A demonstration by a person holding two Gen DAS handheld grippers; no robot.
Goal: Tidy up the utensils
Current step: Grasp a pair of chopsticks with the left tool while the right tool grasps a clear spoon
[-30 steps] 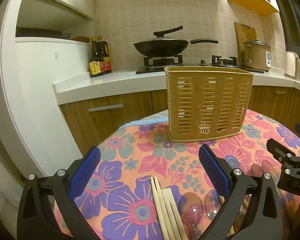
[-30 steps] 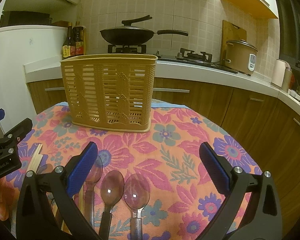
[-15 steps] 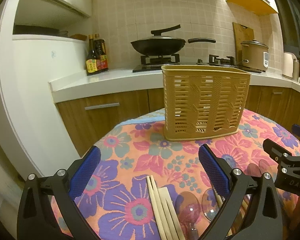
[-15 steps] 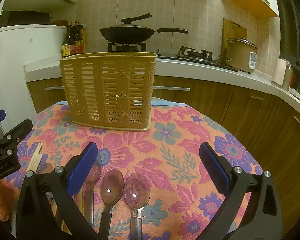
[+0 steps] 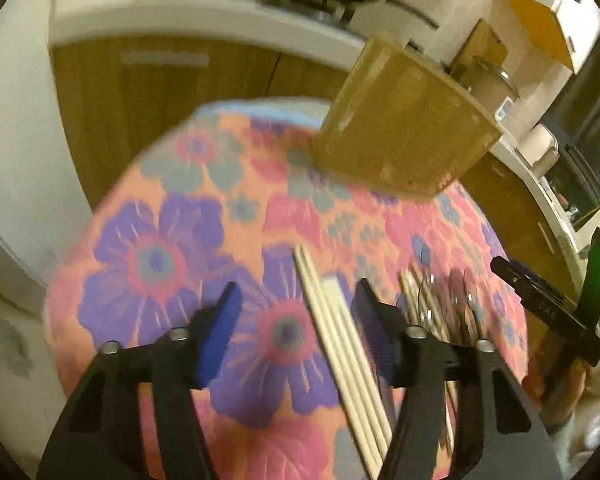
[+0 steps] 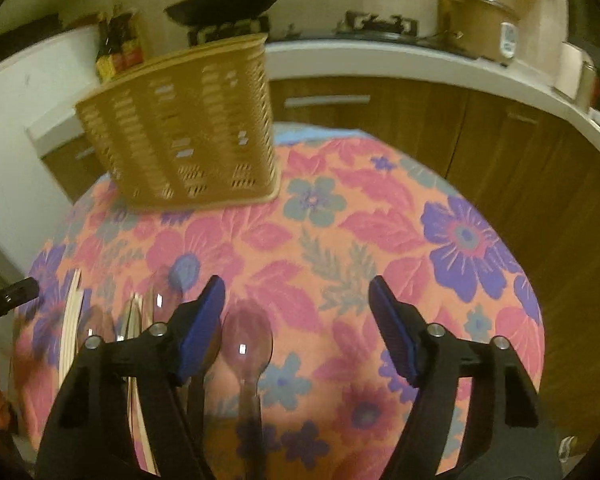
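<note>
A tan slotted utensil basket (image 5: 404, 136) (image 6: 184, 136) stands at the far side of the round flowered table. Pale wooden chopsticks (image 5: 340, 344) lie side by side between the fingers of my left gripper (image 5: 298, 332), close to its right pad; its jaws are closing and touch nothing. More chopsticks and clear spoons (image 5: 448, 300) lie just to the right. In the right wrist view, a clear spoon (image 6: 246, 344) lies between the fingers of my right gripper (image 6: 298, 332), near the left pad. Those jaws are closing too, with no pad on the spoon. Other spoons (image 6: 160, 300) and chopsticks (image 6: 70, 328) lie further left.
The flowered cloth (image 6: 380, 240) covers the table up to its round edge. Behind it runs a white counter (image 6: 380, 56) with wooden cabinets, a wok on the stove (image 6: 228, 0), sauce bottles (image 6: 118, 44) and a rice cooker (image 6: 484, 24). The other gripper's tip (image 5: 540, 300) shows at the right.
Both grippers have tipped down toward the table and narrowed their jaws. The left one moved over the chopsticks and rolled; the basket now sits higher and tilted in both views.
</note>
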